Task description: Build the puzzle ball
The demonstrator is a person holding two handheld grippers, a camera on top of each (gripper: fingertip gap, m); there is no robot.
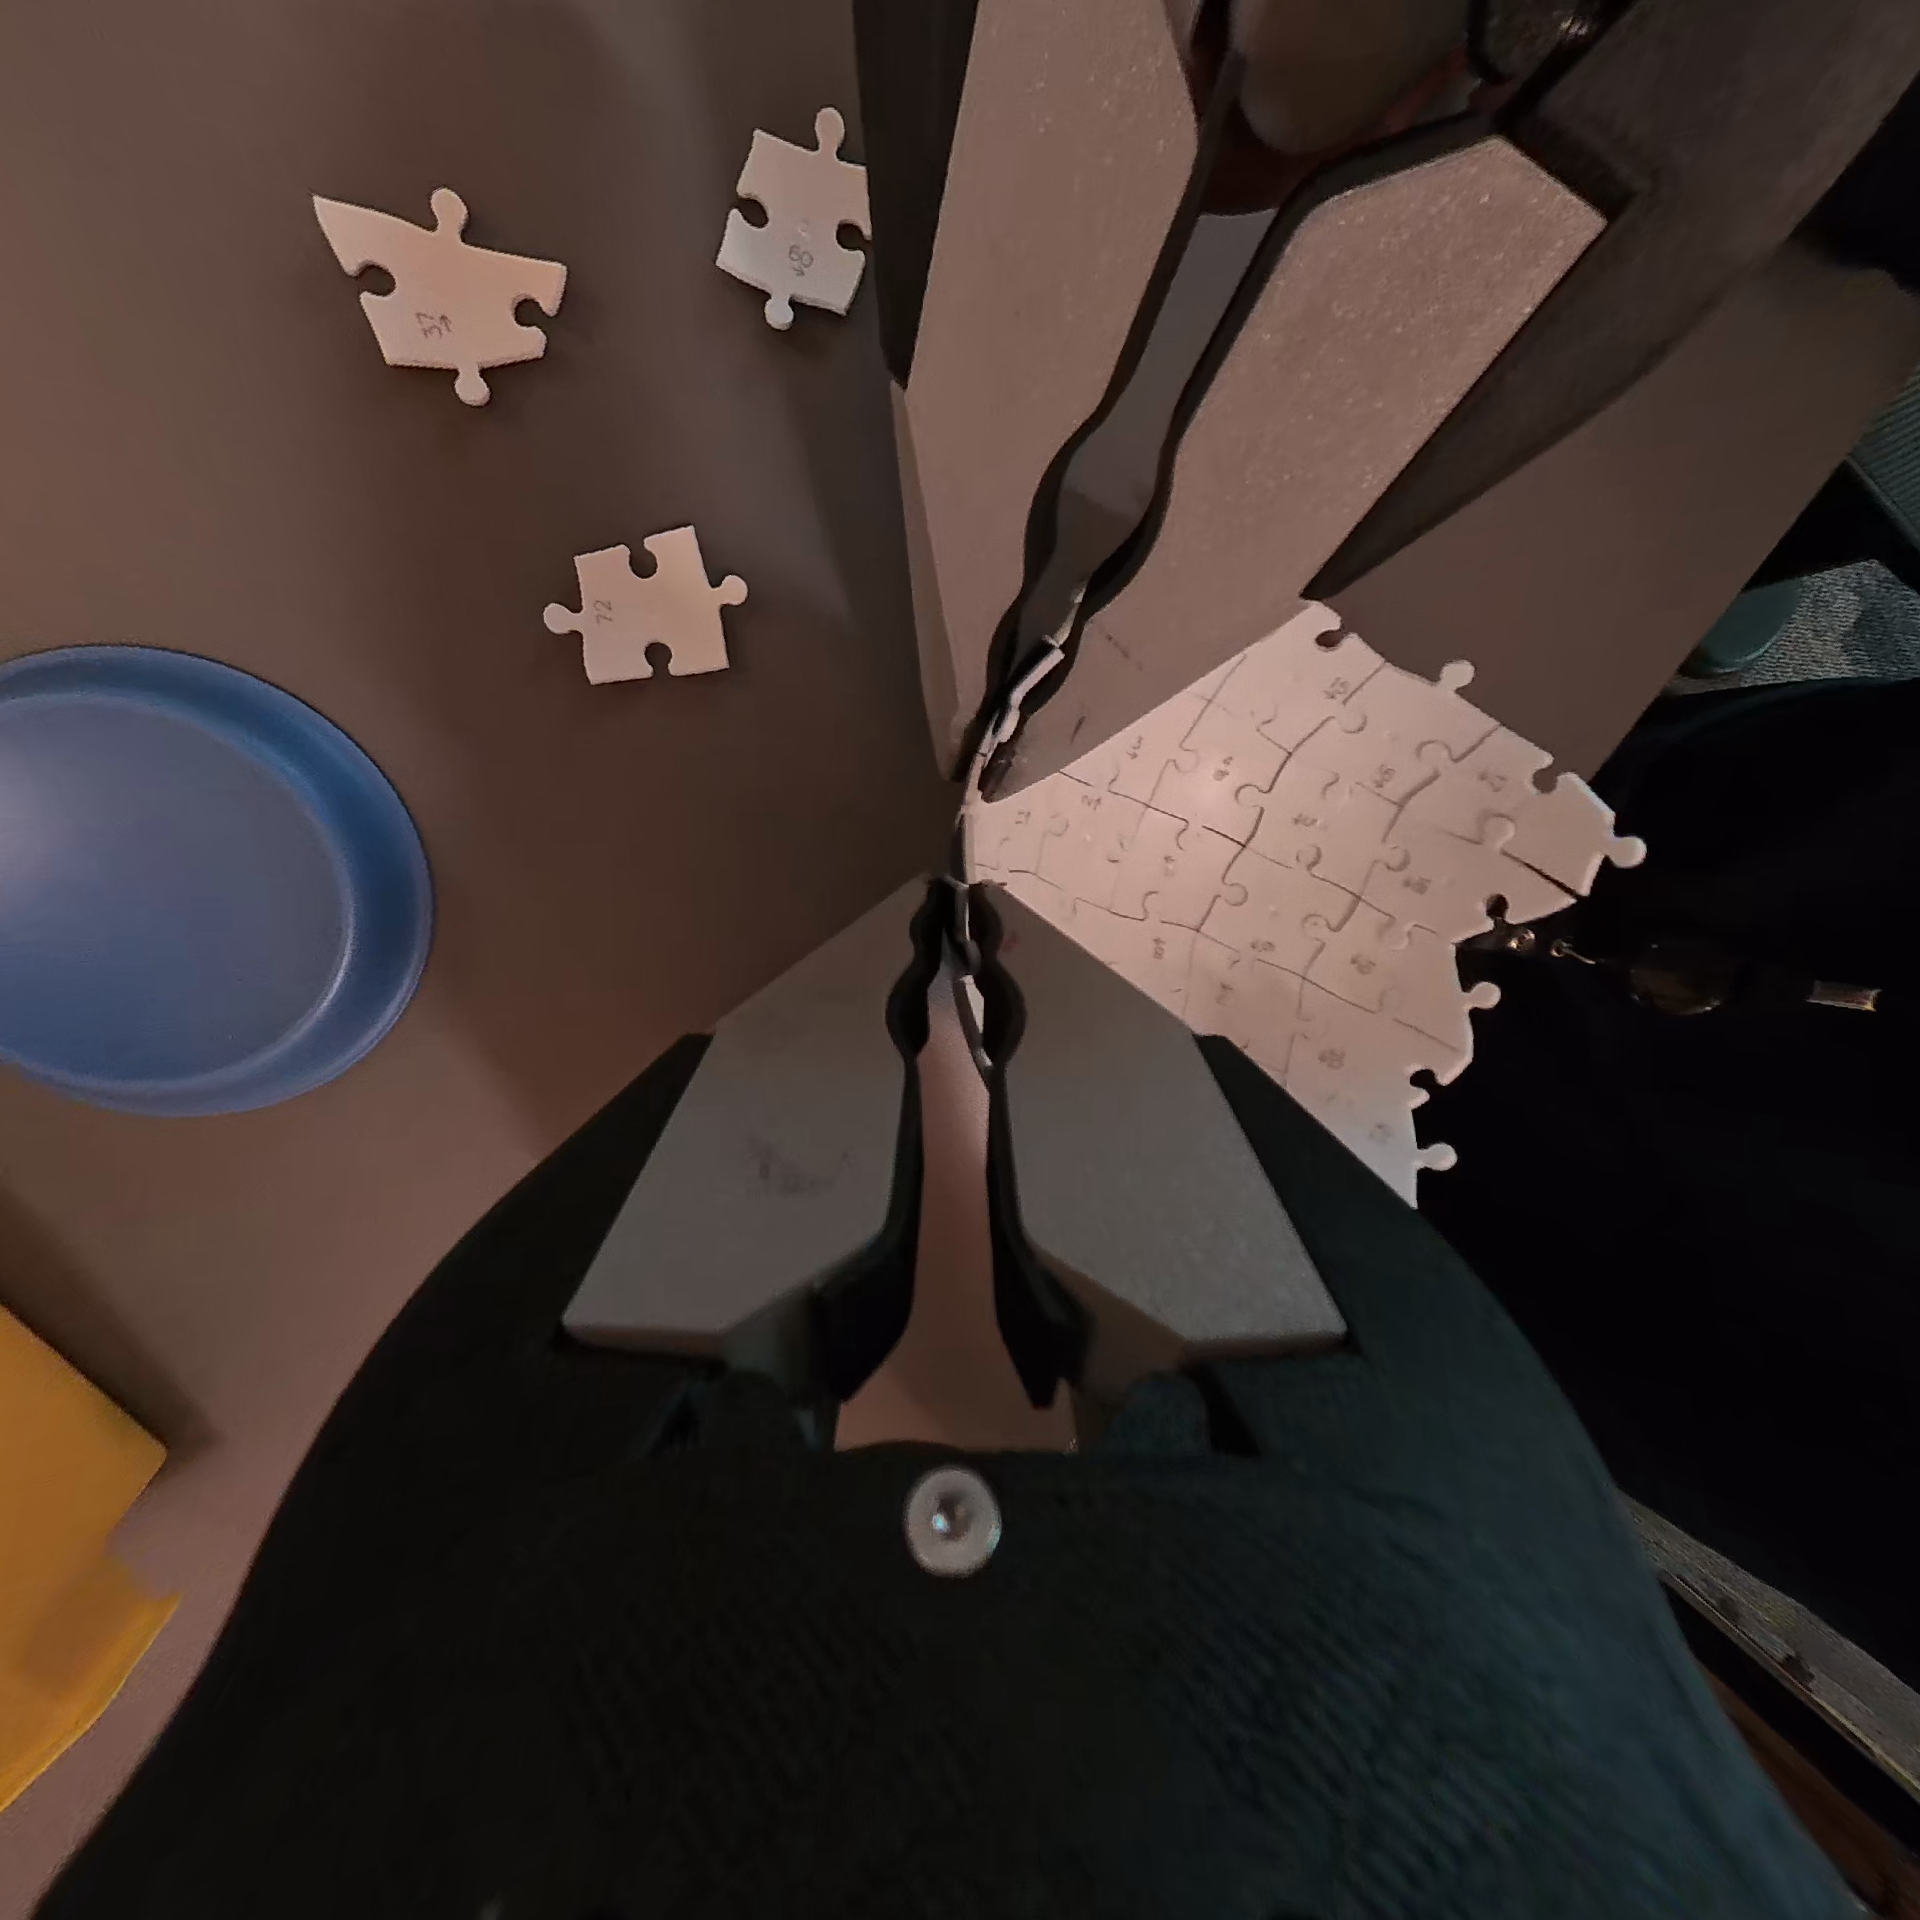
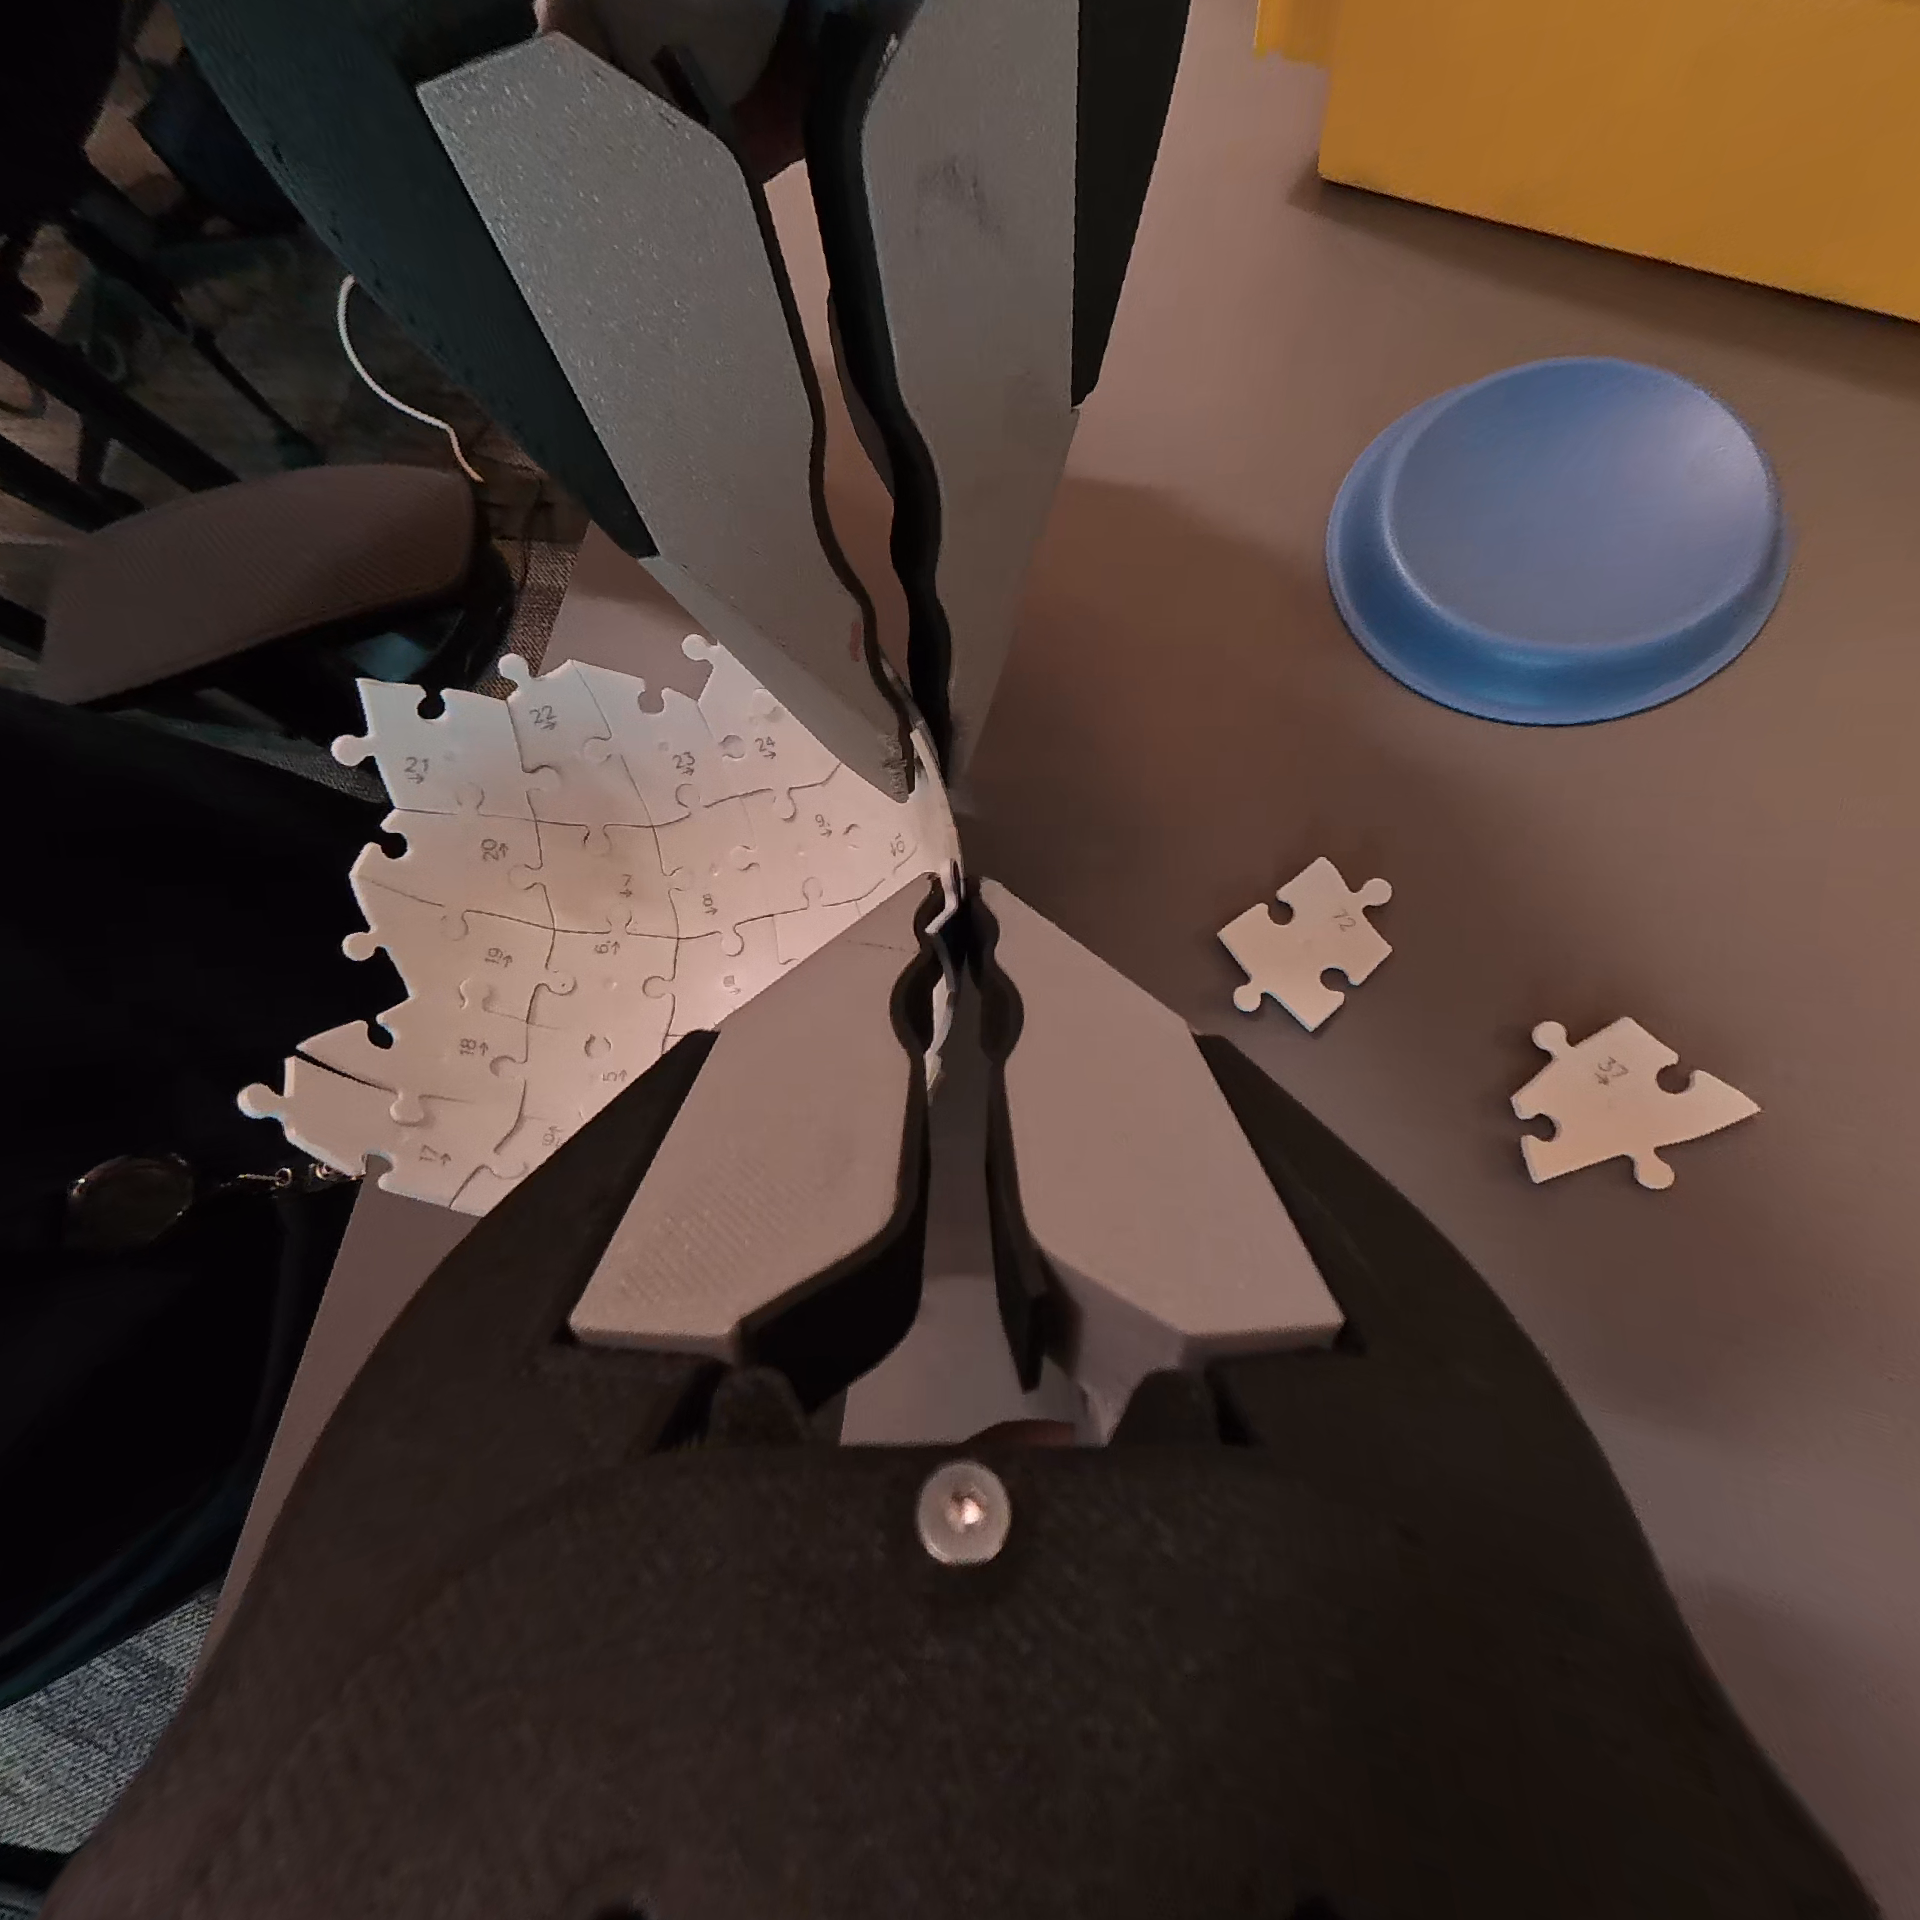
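Observation:
The partly built puzzle ball (image 1: 1299, 862) is a curved white shell of joined pieces, held in the air at the table's edge. It also shows in the right wrist view (image 2: 582, 894). My left gripper (image 1: 961, 914) is shut on the shell's near rim. My right gripper (image 2: 956, 914) is shut on the same rim, right beside it. Each gripper shows in the other's view, coming from the top: the right one (image 1: 997, 748) and the left one (image 2: 925, 758). The tips almost touch. The rim between the jaws is mostly hidden.
Three loose white pieces (image 1: 644, 618) (image 1: 447, 291) (image 1: 800, 223) lie on the brown table (image 1: 623, 831); two of them (image 2: 1309, 940) (image 2: 1621, 1107) show in the right view. A blue dish (image 1: 405, 935) (image 2: 1558, 540) and a yellow box (image 1: 52, 1507) (image 2: 1610, 135) stand beyond. A chair (image 2: 260, 561) is past the edge. Both grippers' tips are close together, under 4 cm apart.

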